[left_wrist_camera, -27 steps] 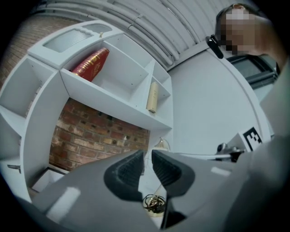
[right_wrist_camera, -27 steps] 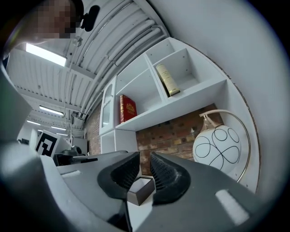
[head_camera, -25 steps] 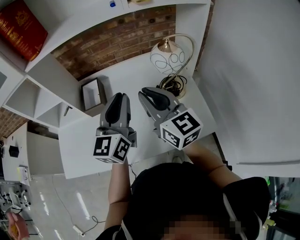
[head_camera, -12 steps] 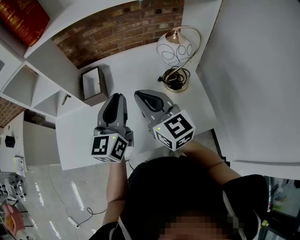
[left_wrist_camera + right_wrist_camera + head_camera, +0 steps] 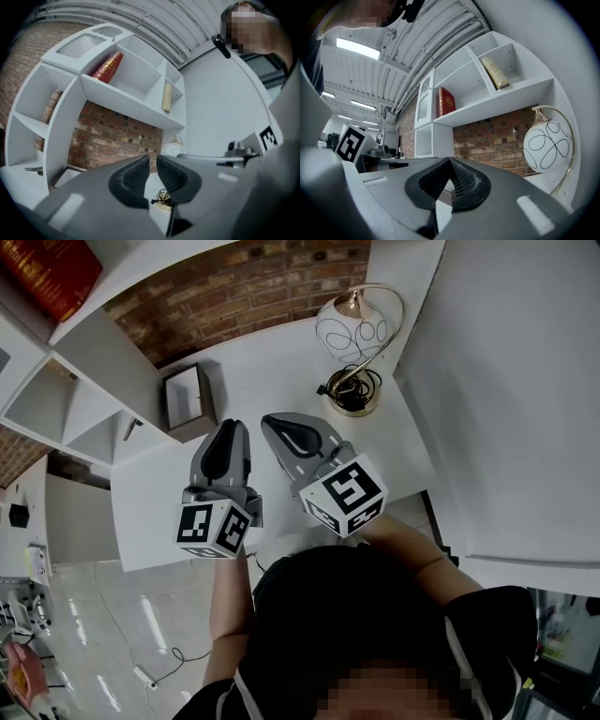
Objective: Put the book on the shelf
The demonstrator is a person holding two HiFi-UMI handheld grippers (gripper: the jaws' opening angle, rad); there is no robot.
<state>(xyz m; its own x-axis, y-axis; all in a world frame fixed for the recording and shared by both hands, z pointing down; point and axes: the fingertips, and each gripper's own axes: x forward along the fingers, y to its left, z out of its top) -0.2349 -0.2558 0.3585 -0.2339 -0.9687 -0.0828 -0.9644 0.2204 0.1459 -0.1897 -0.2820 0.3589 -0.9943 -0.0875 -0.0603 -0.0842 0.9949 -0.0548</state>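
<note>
My right tool [image 5: 286, 425] has just closed, empty; left tool [image 5: 228, 434] slightly apart, empty. Both have drawn back toward me over tabletop [image 5: 272, 371]. Book [image 5: 42, 273] stands on shelf [image 5: 141, 268], 10 o'clock: task looks done.

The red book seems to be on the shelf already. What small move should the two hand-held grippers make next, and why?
Probably none toward the book. The red book already sits in the shelf, the right hand-held gripper is shut and empty, and the left hand-held gripper holds nothing. I would draw both back from the table.
</note>
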